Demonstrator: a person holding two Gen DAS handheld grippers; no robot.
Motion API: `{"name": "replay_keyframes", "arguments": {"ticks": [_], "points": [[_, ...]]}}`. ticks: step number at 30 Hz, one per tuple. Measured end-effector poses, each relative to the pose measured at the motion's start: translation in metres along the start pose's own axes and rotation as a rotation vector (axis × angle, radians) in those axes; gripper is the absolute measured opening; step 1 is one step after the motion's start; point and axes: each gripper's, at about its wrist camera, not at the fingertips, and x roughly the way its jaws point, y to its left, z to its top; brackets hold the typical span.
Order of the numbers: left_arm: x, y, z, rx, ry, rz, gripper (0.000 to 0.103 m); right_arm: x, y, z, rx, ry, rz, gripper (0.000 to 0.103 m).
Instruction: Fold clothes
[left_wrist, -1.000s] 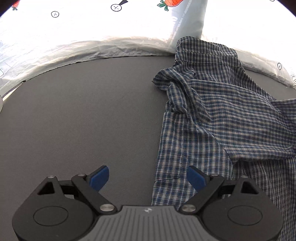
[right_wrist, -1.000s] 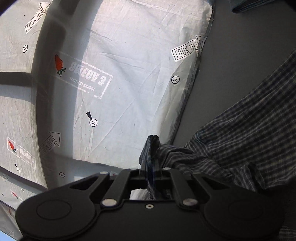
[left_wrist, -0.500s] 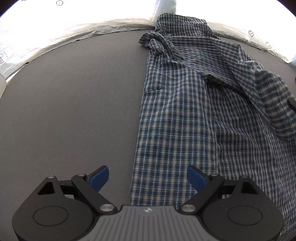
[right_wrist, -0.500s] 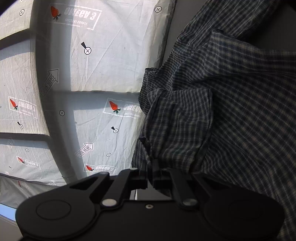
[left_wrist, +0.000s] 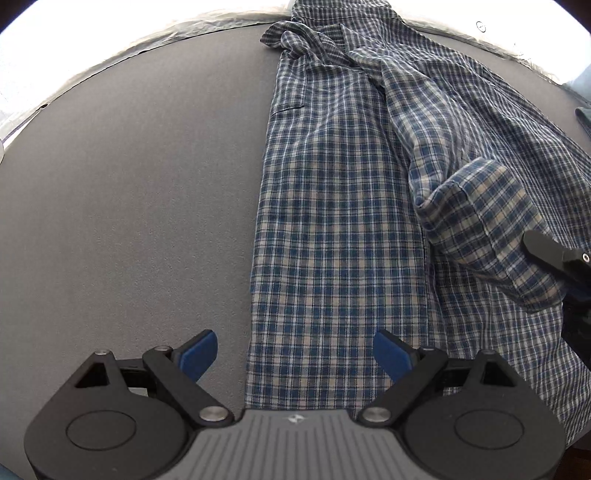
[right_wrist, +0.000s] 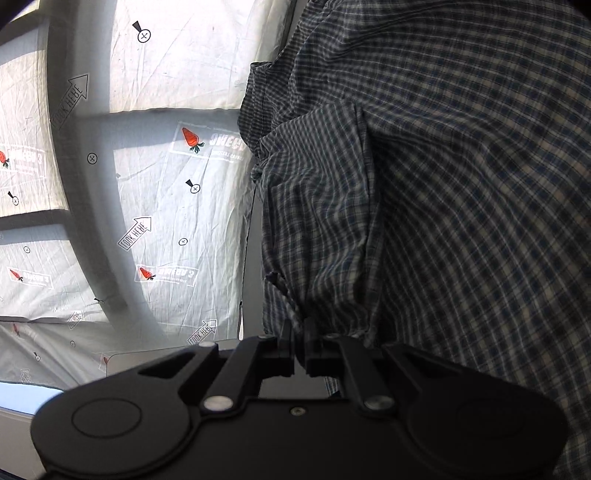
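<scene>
blue checked shirt (left_wrist: 332, 221) lies spread on the dark grey table (left_wrist: 129, 184). left gripper (left_wrist: 295, 354) hangs over its bottom edge with jaws wide apart, holding nothing. right gripper (right_wrist: 299, 332) is pinched tight on a bunched bit of shirt, maybe a sleeve.

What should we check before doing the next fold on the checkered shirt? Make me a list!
1. Right gripper pinching the sleeve: ok, fingers shut on cloth.
2. Left gripper ready to grab: ok, fingers wide apart, holding nothing.
3. Shirt on the grey table: ok.
4. Shirt body flat: not ok, collar end bunched.
5. Table beside the shirt free: ok on the side in view.
6. Far side of the shirt: cannot tell.
</scene>
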Motion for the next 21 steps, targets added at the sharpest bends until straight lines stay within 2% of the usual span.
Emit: {"name": "replay_keyframes", "arguments": {"ticks": [21], "points": [[0.01,0.001,-0.034,0.034,0.057,-0.005,0.092,0.001,-0.029,-0.049,0.027,0.103,-0.097,0.006]]}}
